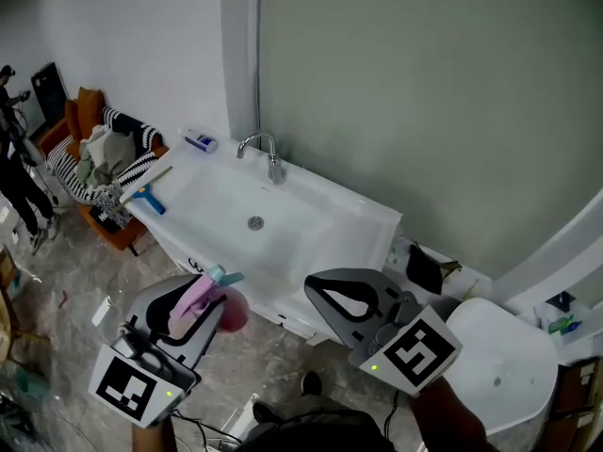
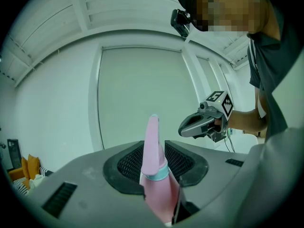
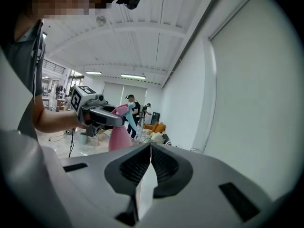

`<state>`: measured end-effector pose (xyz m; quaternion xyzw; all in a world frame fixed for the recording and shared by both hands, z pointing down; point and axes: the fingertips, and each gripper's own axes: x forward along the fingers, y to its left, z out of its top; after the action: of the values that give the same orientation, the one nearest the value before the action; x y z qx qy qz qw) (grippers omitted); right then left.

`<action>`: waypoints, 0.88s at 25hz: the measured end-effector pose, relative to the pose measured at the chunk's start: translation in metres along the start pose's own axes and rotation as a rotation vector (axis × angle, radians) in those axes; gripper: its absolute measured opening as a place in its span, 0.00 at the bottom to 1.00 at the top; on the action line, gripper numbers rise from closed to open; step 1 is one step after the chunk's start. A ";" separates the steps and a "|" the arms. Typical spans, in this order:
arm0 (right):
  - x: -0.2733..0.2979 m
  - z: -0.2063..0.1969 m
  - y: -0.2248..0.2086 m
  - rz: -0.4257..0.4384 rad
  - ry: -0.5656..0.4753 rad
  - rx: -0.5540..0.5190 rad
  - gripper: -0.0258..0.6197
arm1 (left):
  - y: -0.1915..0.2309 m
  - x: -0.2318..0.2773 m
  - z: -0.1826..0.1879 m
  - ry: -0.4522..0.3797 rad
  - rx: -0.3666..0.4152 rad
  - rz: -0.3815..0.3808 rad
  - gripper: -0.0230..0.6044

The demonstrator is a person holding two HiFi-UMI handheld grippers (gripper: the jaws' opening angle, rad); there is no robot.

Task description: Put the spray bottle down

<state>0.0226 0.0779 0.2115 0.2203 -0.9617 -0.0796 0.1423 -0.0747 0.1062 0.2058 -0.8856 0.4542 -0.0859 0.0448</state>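
Observation:
My left gripper (image 1: 200,301) is shut on a pink spray bottle (image 1: 209,298) with a light blue collar and trigger, held in the air in front of the white sink (image 1: 311,217). In the left gripper view the bottle's pink top (image 2: 153,146) sticks up between the jaws of the left gripper (image 2: 154,164). My right gripper (image 1: 320,295) hovers to the right of the bottle, shut and empty; its jaws meet at the tip (image 3: 150,148). The right gripper view shows the bottle (image 3: 118,133) hanging from the left gripper (image 3: 102,115).
A chrome faucet (image 1: 269,156) stands at the sink's back rim. A blue-handled brush (image 1: 151,198) and a small bottle (image 1: 200,141) lie at its left end. A chair piled with clothes (image 1: 105,156) is further left, a white rounded fixture (image 1: 504,365) at the right.

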 end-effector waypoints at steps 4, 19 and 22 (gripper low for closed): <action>0.001 -0.012 -0.017 0.033 0.013 0.001 0.05 | 0.001 0.018 -0.002 0.021 -0.018 0.029 0.24; -0.015 -0.030 -0.081 0.075 -0.008 0.003 0.05 | -0.009 0.076 0.006 0.050 -0.014 0.085 0.24; -0.018 -0.033 -0.087 0.072 -0.012 0.015 0.05 | -0.010 0.082 0.007 0.060 -0.013 0.088 0.24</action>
<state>0.0827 0.0056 0.2197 0.1860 -0.9705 -0.0685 0.1377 -0.0182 0.0458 0.2099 -0.8622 0.4942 -0.1074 0.0291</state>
